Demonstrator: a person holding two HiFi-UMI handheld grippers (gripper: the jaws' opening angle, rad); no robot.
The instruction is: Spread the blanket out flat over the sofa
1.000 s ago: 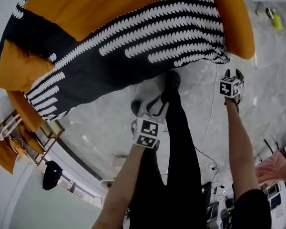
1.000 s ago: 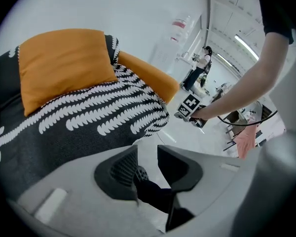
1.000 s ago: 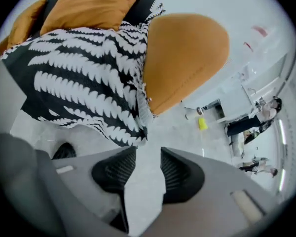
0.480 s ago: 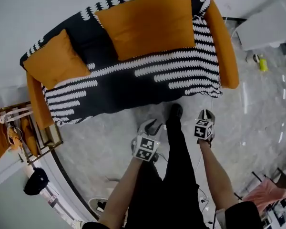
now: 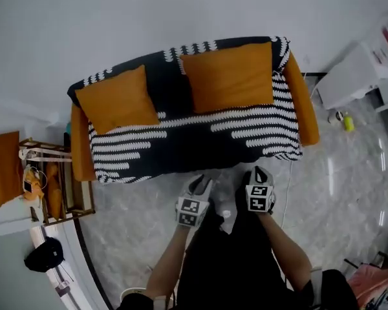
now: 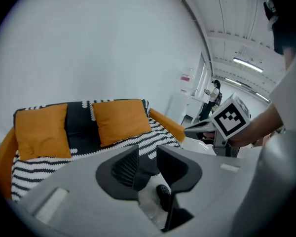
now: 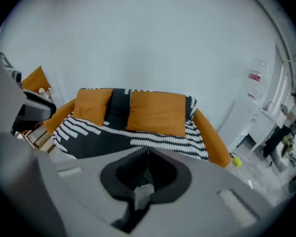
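Noting the blanket [image 5: 181, 141] spread over the sofa [image 5: 308, 118]: it covers seat and back, long axis running left to right, front hem hanging at the near edge, both sofa arms bare. Two cushions [image 5: 118, 99] sit on it against the back. Both grippers hang side by side on the near side, off the cloth, facing its middle, neither clearly nearer. The left gripper [image 5: 202, 185] has its jaws spread and empty. The right gripper [image 5: 258, 172] has its jaws pressed together on nothing. We judge the blanket lies as the task asks.

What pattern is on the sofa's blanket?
The blanket is black with white leaf-like stripes; head view.
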